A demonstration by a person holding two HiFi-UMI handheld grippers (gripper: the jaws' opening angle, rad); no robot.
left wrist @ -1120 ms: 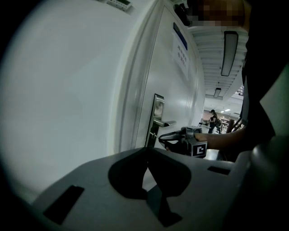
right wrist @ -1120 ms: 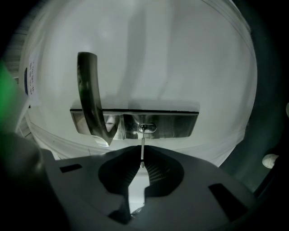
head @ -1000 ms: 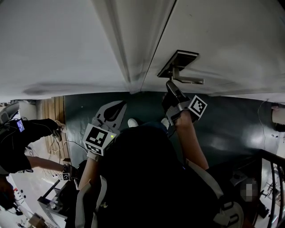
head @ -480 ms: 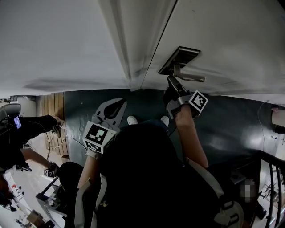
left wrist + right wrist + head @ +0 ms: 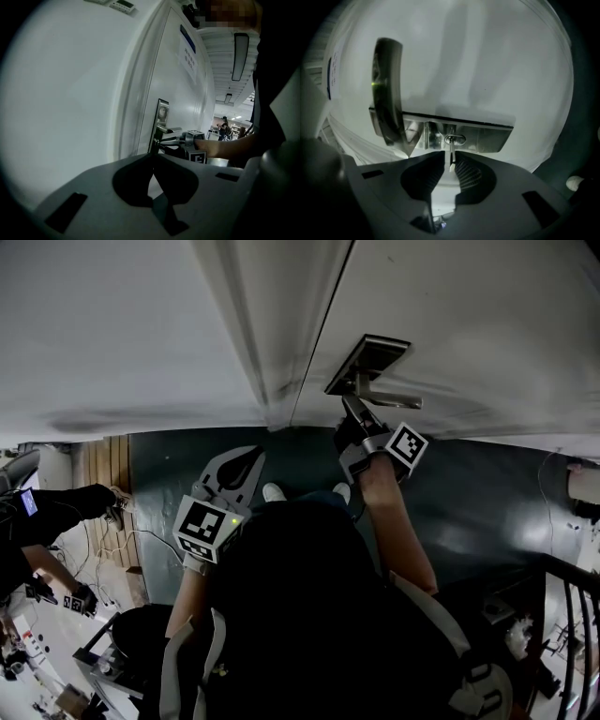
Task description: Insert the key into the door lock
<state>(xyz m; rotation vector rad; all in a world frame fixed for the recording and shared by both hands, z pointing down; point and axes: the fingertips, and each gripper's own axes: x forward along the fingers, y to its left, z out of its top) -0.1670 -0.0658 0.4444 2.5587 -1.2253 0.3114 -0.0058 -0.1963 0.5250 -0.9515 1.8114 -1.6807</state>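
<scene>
The white door (image 5: 469, 306) carries a metal lock plate (image 5: 367, 362) with a lever handle (image 5: 392, 400) below it. My right gripper (image 5: 352, 420) is up against the plate, just under the handle. In the right gripper view it is shut on a thin silver key (image 5: 451, 157), my right gripper (image 5: 449, 165) pointing the key at the keyhole (image 5: 454, 138) with the key's tip in the slot. The handle (image 5: 386, 108) arches at the left of that view. My left gripper (image 5: 234, 472) hangs lower by the door frame, shut and empty; the left gripper (image 5: 152, 161) faces the lock plate (image 5: 162, 114) from the side.
The door frame (image 5: 262, 352) runs left of the lock. Dark green floor (image 5: 478, 493) lies below the door. Another person in dark clothes (image 5: 47, 517) works at the far left among cables. A black railing (image 5: 574, 615) stands at the right. A paper notice (image 5: 188, 54) is stuck on the door.
My right gripper has moved up and in toward the lock plate with the key. The left gripper has held its place. The person at the left has shifted.
</scene>
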